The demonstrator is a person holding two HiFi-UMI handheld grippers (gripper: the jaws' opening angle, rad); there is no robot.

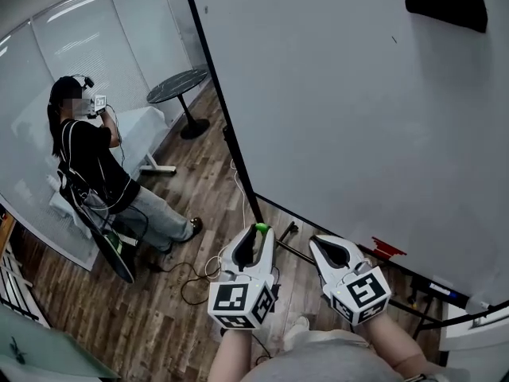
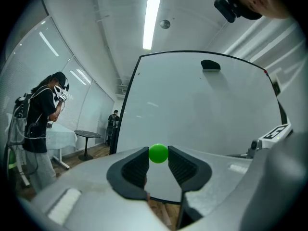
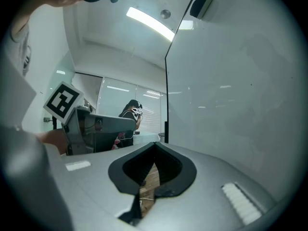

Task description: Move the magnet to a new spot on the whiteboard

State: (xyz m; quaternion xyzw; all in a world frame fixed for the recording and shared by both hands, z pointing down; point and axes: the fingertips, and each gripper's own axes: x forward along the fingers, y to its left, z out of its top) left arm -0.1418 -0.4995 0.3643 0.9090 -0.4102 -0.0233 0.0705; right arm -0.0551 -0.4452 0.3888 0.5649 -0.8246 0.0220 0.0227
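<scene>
your left gripper (image 2: 158, 152) pinches the green magnet (image 2: 158, 154) at its tips, only a speck in the head view; your right gripper (image 3: 154, 147) is closed and empty beside the whiteboard (image 1: 358, 118).

the right claw (image 3: 154, 147) is closed on nothing, with the whiteboard (image 3: 240, 81) just beside it.

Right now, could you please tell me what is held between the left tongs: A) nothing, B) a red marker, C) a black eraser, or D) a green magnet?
D: the left gripper view shows the green magnet pinched at the tips of the left tongs.
</scene>
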